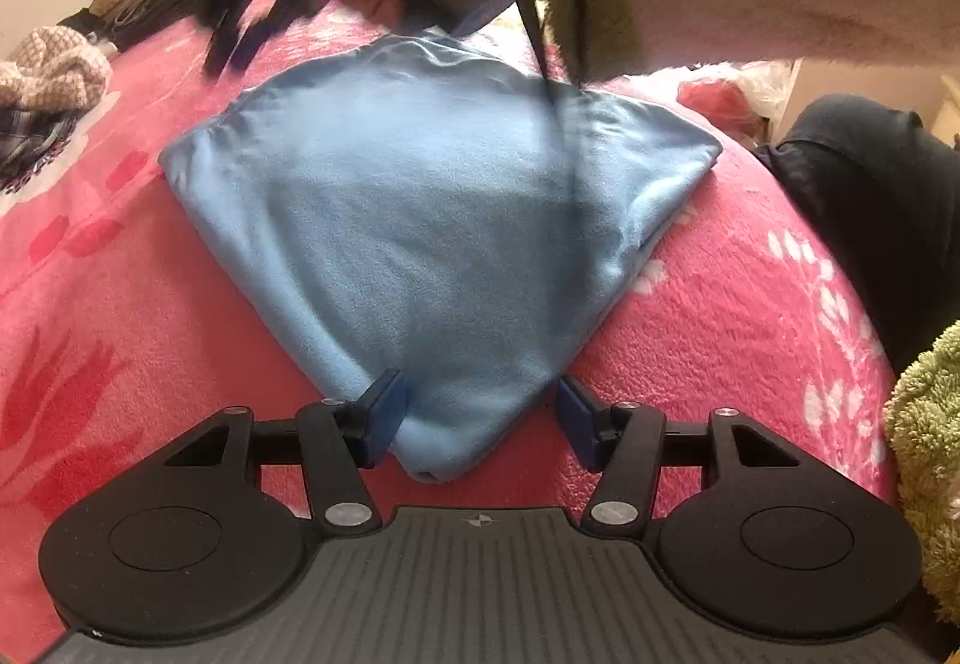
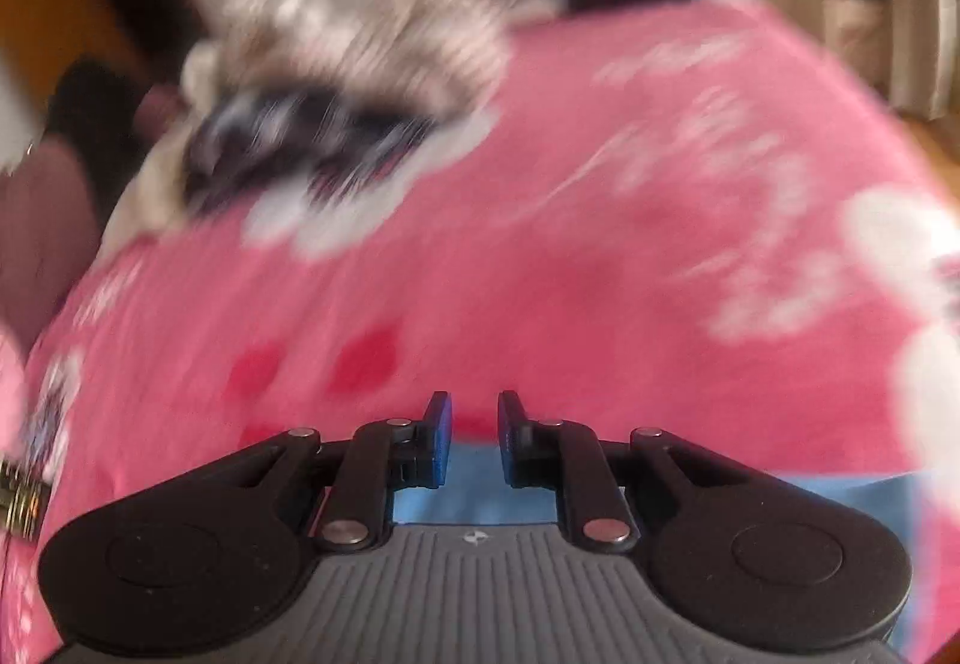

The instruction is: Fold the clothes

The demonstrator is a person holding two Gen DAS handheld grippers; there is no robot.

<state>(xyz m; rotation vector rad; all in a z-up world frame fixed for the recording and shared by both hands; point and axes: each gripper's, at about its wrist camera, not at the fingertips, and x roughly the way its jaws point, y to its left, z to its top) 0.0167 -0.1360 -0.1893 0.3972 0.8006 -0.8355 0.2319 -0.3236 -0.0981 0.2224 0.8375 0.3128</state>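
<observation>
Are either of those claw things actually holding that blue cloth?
No. The left gripper straddles the near corner of the folded light-blue fleece cloth without pinching it; the right gripper is empty.

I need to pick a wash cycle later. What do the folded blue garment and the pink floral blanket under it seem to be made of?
The blue garment looks like soft fleece or brushed knit: matte, finely napped, rounded folds, no visible weave. The pink blanket looks like plush, probably synthetic fleece: deeper fuzzy pile, slight sheen, white flower print. The fibre itself cannot be told from the look.
</observation>
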